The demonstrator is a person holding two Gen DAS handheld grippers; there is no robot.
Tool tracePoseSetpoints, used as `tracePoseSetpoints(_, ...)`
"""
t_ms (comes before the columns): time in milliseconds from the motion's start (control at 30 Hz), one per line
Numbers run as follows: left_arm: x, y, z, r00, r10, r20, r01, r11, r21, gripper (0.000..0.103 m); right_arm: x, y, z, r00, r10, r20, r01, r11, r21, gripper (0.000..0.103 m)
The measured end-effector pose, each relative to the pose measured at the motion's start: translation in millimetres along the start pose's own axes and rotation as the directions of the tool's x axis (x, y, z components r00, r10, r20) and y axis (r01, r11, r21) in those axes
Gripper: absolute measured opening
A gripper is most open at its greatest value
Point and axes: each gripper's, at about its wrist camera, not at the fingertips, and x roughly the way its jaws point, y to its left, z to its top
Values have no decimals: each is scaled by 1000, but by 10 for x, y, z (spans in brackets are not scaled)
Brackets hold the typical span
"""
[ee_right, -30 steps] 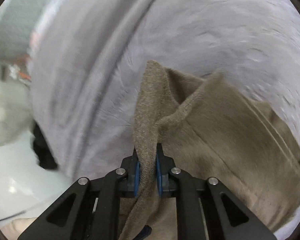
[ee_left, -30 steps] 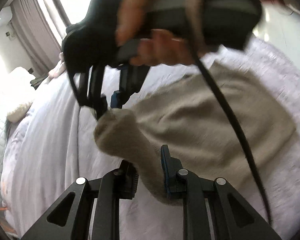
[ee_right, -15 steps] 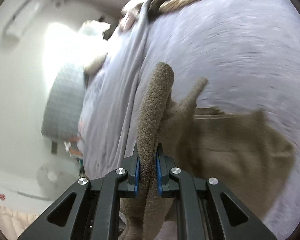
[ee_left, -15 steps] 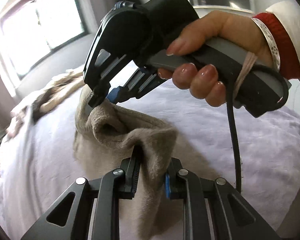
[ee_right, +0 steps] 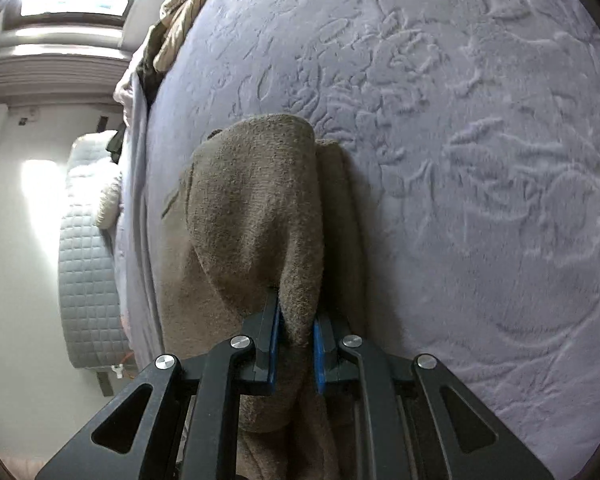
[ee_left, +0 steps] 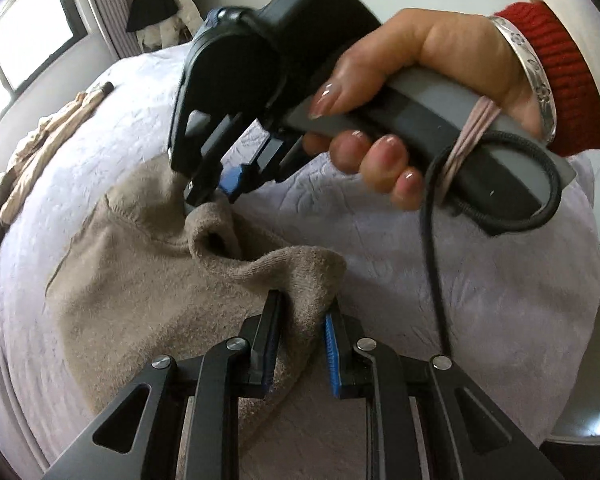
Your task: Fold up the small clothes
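Observation:
A beige knitted garment (ee_left: 132,280) lies partly on the lilac bedspread (ee_left: 440,272), its near edge lifted. My left gripper (ee_left: 300,332) is shut on a bunched fold of that edge. A person's hand (ee_left: 420,92) holds my right gripper (ee_left: 210,198), which pinches the same edge a little farther along, so the cloth sags between the two grips. In the right wrist view the garment (ee_right: 256,208) drapes over and forward from my right gripper (ee_right: 296,332), whose blue pads (ee_right: 275,332) press on the cloth.
A heap of tan clothes (ee_left: 40,148) lies at the far left of the bed, also seen as tan clothes (ee_right: 180,12) at the top. A grey quilted headboard (ee_right: 88,288) stands beyond the bed edge. The right gripper's black cable (ee_left: 432,264) hangs over the bedspread.
Both grippers have swung across the bed carrying the garment's edge and rolled. The cloth now lies flatter on the bedspread, and the right gripper sits lower, nearer the fabric.

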Motion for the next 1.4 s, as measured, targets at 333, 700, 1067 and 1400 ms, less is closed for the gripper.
tracePoseSetpoints(333, -346, 393, -257, 1000, 21, -1, -21, 984, -176, 86, -20, -125, -135, 1000, -4, 5, 3, 997, 71, 23)
tracePoseSetpoints(700, -573, 1385, -1103, 991, -104, -86, 19, 740, -672, 86, -702, 29, -1080, 983, 72, 166, -96, 986, 137, 44)
tracePoseSetpoints(1067, -852, 1966, -1780, 983, -30, -178, -124, 608, -784, 86, 598, 573, -1771, 971, 231, 62, -239, 950, 202, 43)
tracePoseSetpoints(1400, -925, 2032, -2010, 969, -31, -245, -175, 614, -770, 86, 1094, 817, -1910, 998, 65, -4, -64, 990, 129, 9)
